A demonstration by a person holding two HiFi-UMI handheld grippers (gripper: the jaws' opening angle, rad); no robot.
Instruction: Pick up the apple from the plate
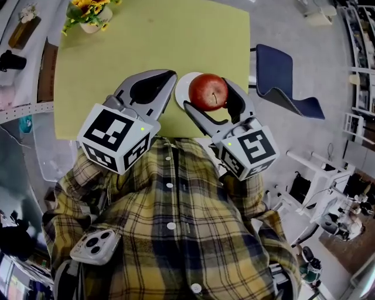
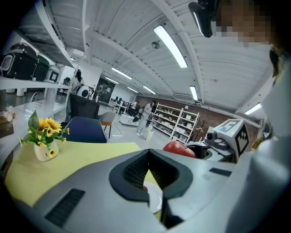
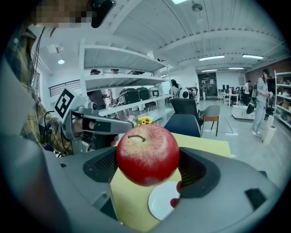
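A red apple [image 1: 208,91] [image 3: 148,154] [image 2: 179,148] is held in the air above the table, stem up, with my right gripper [image 1: 210,94] [image 3: 148,157] shut on it. Below it on the yellow-green tabletop lies a small white plate [image 1: 183,88] [image 3: 163,200] [image 2: 153,196], bare. My left gripper [image 1: 167,79] [image 2: 148,170] hovers just left of the plate, its jaws closed together with nothing between them.
A white pot of sunflowers [image 1: 89,13] [image 2: 44,136] stands at the table's far left corner. A dark blue chair [image 1: 281,79] [image 3: 183,124] sits beside the table's right edge. The yellow-green table [image 1: 117,53] ends near the person's plaid shirt.
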